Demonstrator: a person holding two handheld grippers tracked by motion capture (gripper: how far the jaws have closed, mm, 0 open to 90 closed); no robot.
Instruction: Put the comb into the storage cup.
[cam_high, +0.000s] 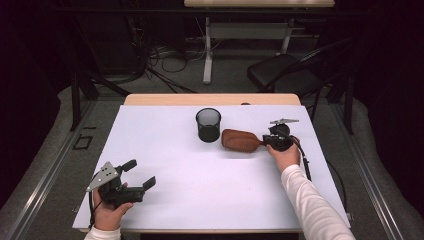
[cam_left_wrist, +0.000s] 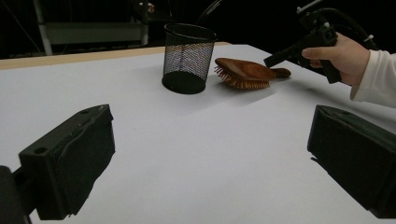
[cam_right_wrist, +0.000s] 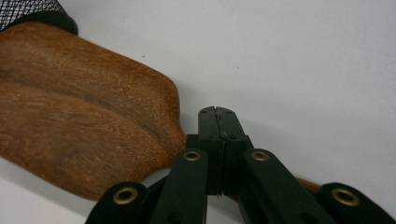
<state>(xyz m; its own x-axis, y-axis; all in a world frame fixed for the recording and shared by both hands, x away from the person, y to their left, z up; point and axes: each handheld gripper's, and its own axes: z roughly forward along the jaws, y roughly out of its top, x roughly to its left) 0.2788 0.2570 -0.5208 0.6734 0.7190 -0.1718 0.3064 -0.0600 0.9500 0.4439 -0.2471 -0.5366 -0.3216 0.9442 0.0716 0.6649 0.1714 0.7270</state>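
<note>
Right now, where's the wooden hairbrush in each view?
High view: hairbrush right of centre, just right of the mesh cup, handle end at the right gripper.
Left gripper view: upper middle, bristles down, right of the cup.
Right gripper view: brown back across the left half, handle under the shut jaws.
Shared landmark: the mesh cup beside the brush head.

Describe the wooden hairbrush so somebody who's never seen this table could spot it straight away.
On the white table, look toward the far middle for the black mesh cup. The hairbrush lies just right of it, bristles down. It is the one brown wooden thing there, its handle under the right gripper.
</note>
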